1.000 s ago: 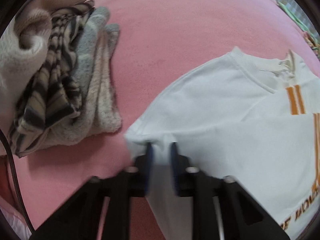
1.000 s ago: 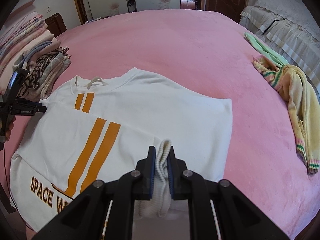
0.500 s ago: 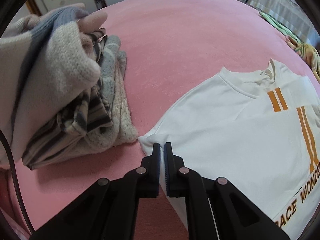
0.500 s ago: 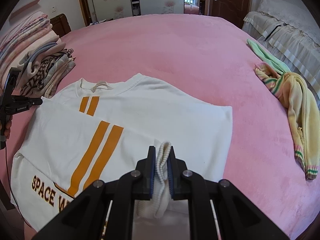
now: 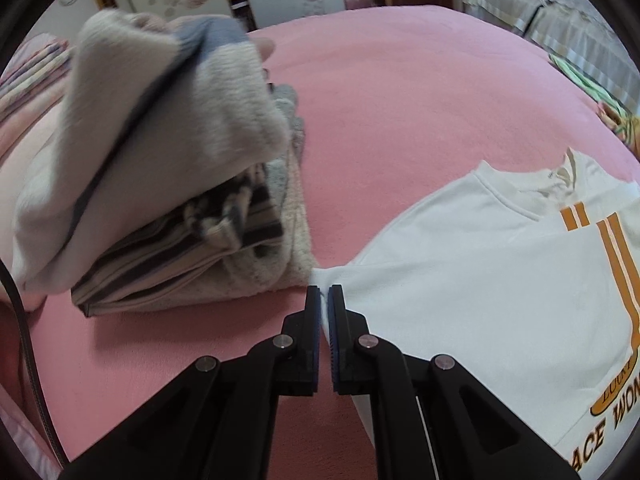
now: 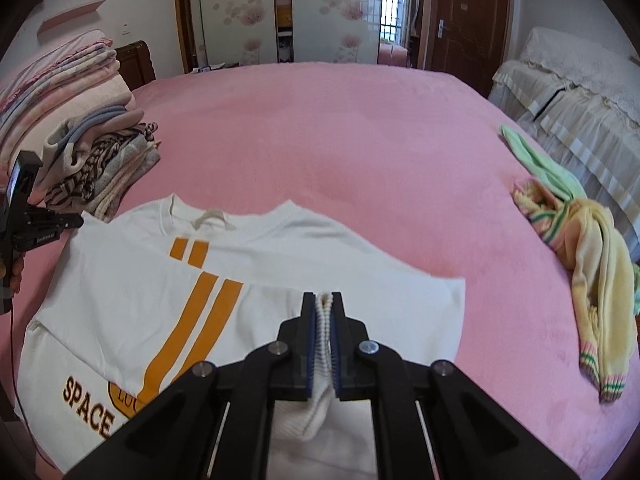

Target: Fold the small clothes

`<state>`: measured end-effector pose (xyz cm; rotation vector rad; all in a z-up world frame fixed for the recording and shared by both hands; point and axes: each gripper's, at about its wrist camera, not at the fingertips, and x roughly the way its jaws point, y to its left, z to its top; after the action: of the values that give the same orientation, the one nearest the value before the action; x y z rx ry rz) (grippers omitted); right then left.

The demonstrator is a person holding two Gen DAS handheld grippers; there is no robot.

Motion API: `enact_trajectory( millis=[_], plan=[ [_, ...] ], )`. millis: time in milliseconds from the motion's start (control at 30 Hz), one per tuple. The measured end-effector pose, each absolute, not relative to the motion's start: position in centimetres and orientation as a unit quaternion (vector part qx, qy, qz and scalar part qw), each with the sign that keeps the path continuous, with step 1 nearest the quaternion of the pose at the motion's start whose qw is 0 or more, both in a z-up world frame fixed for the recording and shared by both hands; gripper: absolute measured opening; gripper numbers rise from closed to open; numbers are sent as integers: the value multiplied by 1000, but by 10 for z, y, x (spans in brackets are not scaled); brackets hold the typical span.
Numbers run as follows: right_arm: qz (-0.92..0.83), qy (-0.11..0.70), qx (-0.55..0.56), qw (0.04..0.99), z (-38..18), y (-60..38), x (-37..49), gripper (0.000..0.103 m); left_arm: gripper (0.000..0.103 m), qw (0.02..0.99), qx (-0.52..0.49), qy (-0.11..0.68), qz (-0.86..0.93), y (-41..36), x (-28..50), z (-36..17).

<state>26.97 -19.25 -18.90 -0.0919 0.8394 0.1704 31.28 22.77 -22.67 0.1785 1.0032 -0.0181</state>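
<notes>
- The white sweatshirt (image 6: 132,292) with orange stripes lies spread on the pink bed (image 6: 320,128) — collar towards the far side, lettering towards the camera.
- The left claw (image 5: 324,294) is closed on the sweatshirt's (image 5: 480,280) left edge, a thin fold of white cloth pinched between its blue pads.
- The right claw (image 6: 324,300) has just closed tighter on the ribbed white cuff (image 6: 324,322), which bunches between its pads.
- A pile of folded clothes (image 5: 192,232) sits just beside the sweatshirt's left corner.
- A yellow knit garment (image 6: 592,264) lies well apart, near the bed's right edge.
</notes>
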Motion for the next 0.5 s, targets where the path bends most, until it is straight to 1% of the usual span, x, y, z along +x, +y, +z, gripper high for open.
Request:
enact_trajectory(
  millis=[133, 267, 400, 433, 500],
  plan=[
    [75, 391, -44, 916, -190, -195, 284, 5, 1, 880, 73, 469, 29, 235, 312, -230],
    [61, 420, -47, 904, -214, -200, 301, 6, 1, 876, 36, 477, 58, 252, 319, -235],
    [47, 440, -69, 894, -239, -199, 308, 6, 1, 870, 49, 487, 52, 251, 316, -238],
    [43, 445, -74, 891, -242, -199, 309, 8, 2, 869, 56, 489, 49, 247, 316, -239],
    [35, 455, -74, 887, -244, -200, 311, 15, 3, 866, 69, 493, 45, 240, 314, -240]
  ],
)
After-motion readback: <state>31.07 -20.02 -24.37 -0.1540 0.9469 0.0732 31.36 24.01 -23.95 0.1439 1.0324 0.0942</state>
